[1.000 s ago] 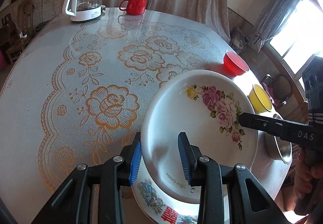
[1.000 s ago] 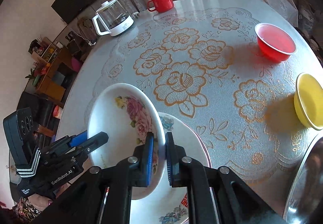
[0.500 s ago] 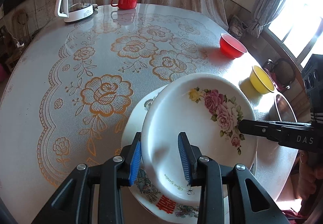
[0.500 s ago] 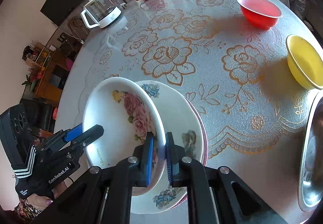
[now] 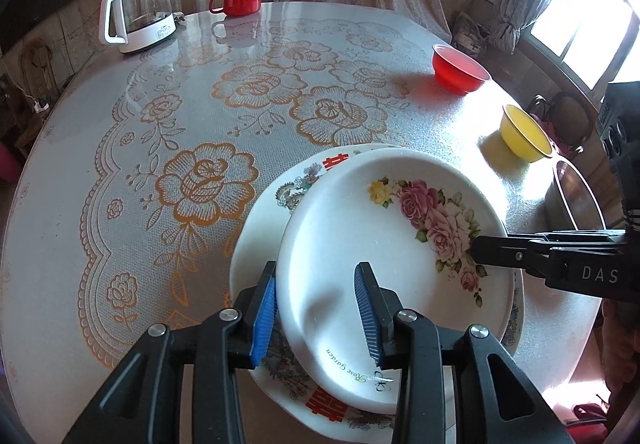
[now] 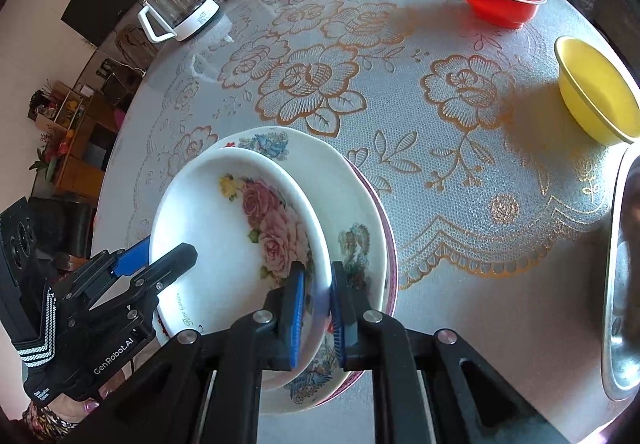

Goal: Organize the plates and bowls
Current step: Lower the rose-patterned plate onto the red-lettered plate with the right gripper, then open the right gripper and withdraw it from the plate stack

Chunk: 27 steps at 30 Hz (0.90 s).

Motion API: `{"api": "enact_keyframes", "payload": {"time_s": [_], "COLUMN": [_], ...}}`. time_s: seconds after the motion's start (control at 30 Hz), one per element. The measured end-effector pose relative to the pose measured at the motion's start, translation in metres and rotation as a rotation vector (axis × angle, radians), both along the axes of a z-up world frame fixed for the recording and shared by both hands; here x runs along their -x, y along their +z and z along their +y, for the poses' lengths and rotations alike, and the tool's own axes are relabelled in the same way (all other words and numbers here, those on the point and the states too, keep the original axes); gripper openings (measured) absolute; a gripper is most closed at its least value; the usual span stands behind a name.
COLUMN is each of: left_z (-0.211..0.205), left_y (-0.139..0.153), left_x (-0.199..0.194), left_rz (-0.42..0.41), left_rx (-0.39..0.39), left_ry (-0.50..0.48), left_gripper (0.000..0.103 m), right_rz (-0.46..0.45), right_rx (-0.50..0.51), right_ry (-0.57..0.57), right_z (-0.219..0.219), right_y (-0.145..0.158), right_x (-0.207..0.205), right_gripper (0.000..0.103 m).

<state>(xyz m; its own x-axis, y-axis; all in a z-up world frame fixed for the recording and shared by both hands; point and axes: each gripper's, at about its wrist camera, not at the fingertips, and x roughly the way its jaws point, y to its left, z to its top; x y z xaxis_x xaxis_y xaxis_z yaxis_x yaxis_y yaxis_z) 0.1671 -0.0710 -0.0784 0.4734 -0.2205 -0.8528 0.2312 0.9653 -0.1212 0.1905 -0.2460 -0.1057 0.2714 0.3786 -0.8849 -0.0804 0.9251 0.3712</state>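
Rose plate (image 5: 384,244): lies atop the stacked plates (image 5: 272,212) at the desk (image 5: 120,124) near edge, hiding most of them. Left tongs (image 5: 316,308) straddle its rim, contact unclear; right tongs (image 6: 317,314) clenched on its opposite rim. Right view alone shows a pink-rimmed bottom plate (image 6: 390,244). Steel basin (image 6: 624,284) cut off. Red bowl (image 5: 460,70) and yellow bowl (image 5: 524,134) stand well beyond, open desk between.

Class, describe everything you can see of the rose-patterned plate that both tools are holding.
The rose plate is a deep, glossy white dish, seemingly ceramic, with pink and yellow roses inside and "Rose Garden" lettered near its rim. It sits tilted over a larger patterned plate on the table. The left tool straddles its near rim; the right tool pinches the opposite rim.
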Motion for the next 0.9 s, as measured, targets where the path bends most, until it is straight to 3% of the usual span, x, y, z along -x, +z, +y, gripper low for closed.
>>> {"api": "enact_keyframes", "payload": {"time_s": [0.3, 0.37, 0.73, 0.9], "left_z": [-0.006, -0.007, -0.003, 0.001], "left_y": [0.000, 0.000, 0.004, 0.006], "left_x": [0.001, 0.001, 0.003, 0.004], "left_rz": [-0.009, -0.006, 0.001, 0.000], "left_rx": [-0.038, -0.047, -0.030, -0.013], "left_ry": [-0.019, -0.026, -0.021, -0.012], "left_gripper": [0.045, 0.046, 0.058, 0.058], "right_rz": [0.004, 0.001, -0.049, -0.050], "right_rx": [0.014, 0.027, 0.108, 0.078], "right_ry": [-0.004, 0.006, 0.021, 0.008], "right_z": [0.002, 0.005, 0.008, 0.004], "right_y": [0.000, 0.002, 0.013, 0.017], "right_x": [-0.002, -0.002, 0.003, 0.006], "right_gripper": [0.014, 0.019, 0.024, 0.024]}}
